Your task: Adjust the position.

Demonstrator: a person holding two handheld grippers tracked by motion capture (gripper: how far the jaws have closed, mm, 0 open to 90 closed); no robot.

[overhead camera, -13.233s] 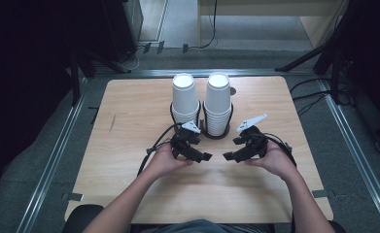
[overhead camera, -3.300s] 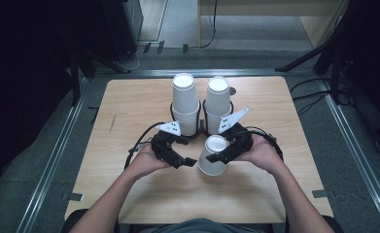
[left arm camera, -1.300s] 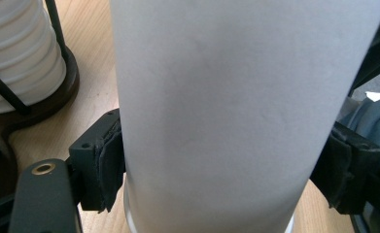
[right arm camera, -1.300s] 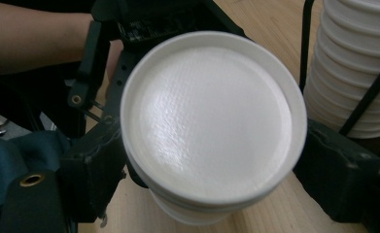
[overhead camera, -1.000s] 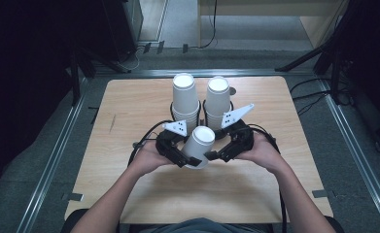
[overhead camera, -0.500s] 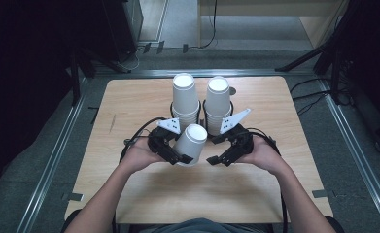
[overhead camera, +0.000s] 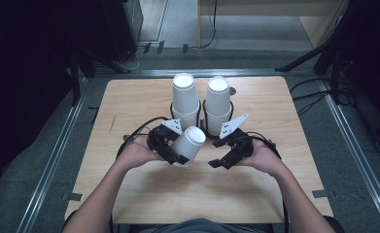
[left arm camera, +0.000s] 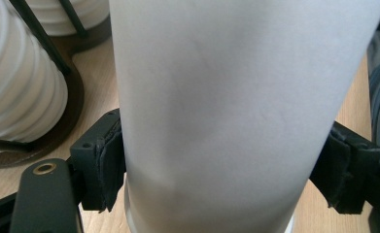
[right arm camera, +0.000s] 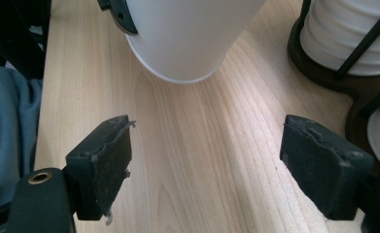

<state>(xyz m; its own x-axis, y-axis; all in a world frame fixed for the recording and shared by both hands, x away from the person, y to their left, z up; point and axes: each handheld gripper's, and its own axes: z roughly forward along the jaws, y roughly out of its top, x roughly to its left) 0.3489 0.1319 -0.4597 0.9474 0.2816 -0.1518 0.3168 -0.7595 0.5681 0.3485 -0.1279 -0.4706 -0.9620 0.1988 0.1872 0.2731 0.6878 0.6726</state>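
Since the earlier frames, one paper cup (overhead camera: 187, 145) has left the right stack (overhead camera: 217, 104) and passed to our left gripper (overhead camera: 169, 151), whose jaws clamp its wall, tilted, near the counter (overhead camera: 129, 97) middle. Our right gripper (overhead camera: 225, 158) has let go; its jaws have just been closing slightly, with nothing between them. We judge the handover done; placing the cup on the left stack (overhead camera: 185, 99) remains.

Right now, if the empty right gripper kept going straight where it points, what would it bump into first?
Probably the white paper cup held by the left gripper. The right gripper stands open, bare table before it; depth is unclear.
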